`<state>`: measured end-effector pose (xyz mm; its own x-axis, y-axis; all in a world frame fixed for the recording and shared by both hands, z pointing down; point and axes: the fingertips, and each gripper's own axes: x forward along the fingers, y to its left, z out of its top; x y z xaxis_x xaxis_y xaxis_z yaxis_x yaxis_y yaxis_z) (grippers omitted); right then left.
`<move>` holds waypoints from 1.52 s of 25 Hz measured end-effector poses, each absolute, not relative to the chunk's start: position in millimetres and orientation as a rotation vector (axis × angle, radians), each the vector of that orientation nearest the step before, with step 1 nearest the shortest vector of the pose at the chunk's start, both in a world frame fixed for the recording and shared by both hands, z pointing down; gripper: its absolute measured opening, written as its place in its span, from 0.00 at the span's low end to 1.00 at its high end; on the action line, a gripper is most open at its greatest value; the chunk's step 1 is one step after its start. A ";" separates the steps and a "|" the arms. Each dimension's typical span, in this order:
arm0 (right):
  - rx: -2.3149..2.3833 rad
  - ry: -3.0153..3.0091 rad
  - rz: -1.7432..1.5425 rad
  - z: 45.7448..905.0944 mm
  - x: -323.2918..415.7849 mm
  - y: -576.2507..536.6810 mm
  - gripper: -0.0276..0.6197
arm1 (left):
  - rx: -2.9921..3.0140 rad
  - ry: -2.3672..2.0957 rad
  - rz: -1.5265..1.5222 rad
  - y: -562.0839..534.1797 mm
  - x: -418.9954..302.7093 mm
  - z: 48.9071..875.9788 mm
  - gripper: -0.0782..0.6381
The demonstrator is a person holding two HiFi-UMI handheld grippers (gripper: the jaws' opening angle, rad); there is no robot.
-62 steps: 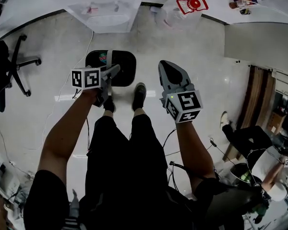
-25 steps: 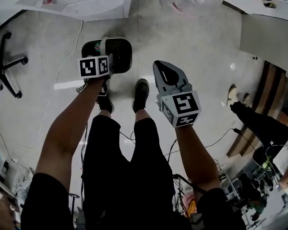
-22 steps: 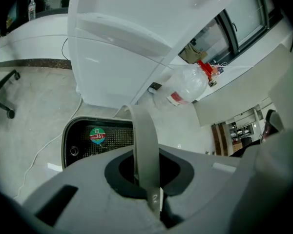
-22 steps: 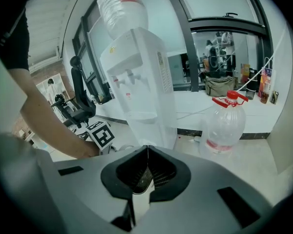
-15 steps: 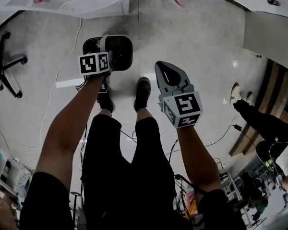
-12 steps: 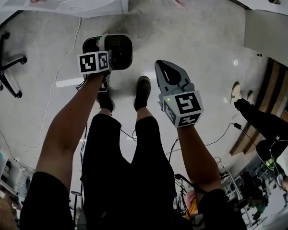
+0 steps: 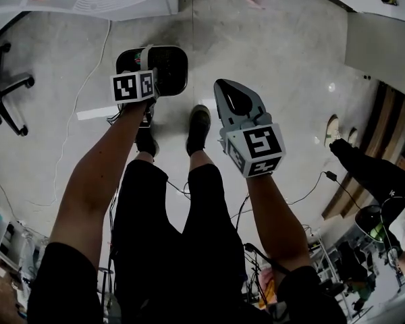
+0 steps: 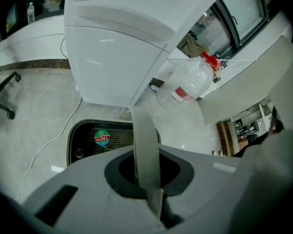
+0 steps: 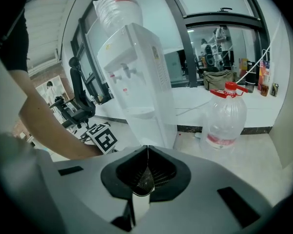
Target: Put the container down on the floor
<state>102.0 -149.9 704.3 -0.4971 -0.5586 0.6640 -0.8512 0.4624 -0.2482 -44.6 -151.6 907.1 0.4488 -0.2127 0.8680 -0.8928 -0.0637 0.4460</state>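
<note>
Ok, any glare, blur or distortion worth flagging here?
Head view: sharp, with a small glare spot on the floor. Left gripper view: strong fisheye bends the water dispenser, and the corners are black. Right gripper view: same dark corners, and the window frame curves.

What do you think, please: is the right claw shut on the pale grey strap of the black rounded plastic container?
Not quite: it is the left claw that is shut on the pale grey strap of the black rounded plastic container, as the left gripper view shows. The right claw is shut on nothing.
</note>
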 end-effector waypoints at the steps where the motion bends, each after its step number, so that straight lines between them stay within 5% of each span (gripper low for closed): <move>1: 1.163 -2.218 0.780 706.9 100.8 -147.6 0.06 | 1.571 -1.005 0.746 -152.9 -44.4 907.9 0.12; 16: 1.123 -2.209 0.805 726.6 96.9 -130.0 0.06 | 1.662 -1.091 0.874 -163.9 -55.9 921.6 0.13; 22: 1.118 -2.209 0.826 733.0 97.6 -124.4 0.06 | 1.659 -1.162 0.867 -163.6 -63.1 922.3 0.34; 38: 1.098 -2.256 0.788 684.3 79.0 -126.4 0.06 | 1.714 -1.243 0.774 -142.2 -85.5 838.3 0.39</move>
